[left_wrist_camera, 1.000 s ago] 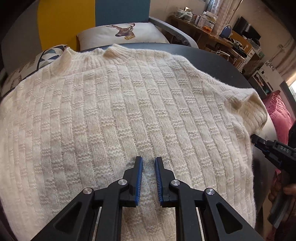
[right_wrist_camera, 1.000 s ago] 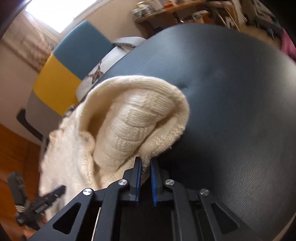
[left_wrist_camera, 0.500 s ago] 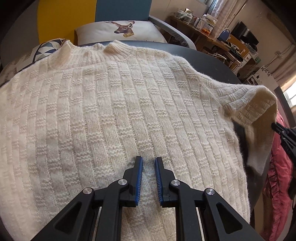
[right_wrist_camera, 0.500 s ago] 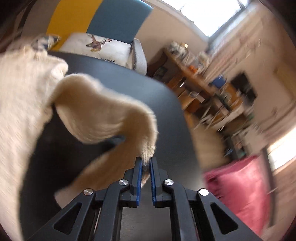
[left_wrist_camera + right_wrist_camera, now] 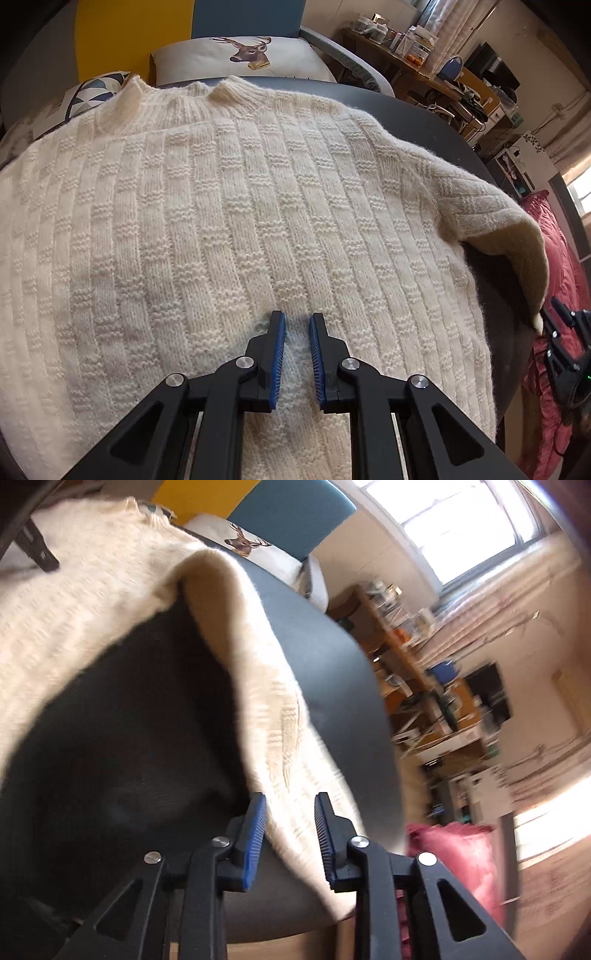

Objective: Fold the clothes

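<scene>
right wrist view: right gripper [image 5: 290,814] spread around the sweater [image 5: 229,229] sleeve [image 5: 280,716]; left gripper [image 5: 295,332] slightly parted, empty. the knit looks soft and floppy; best pinched at the cuff.

Lived-in home room: deer-print cushion [image 5: 245,55] on a colour-block sofa [image 5: 155,33] (yellow and blue) ahead of the claw, cluttered wooden desk [image 5: 417,70] far right.

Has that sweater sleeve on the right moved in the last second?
Yes. In the left wrist view the sleeve, earlier bunched at the sweater's shoulder, now stretches outward past the dark table edge toward the right gripper, whose jaws now stand apart around it.
</scene>
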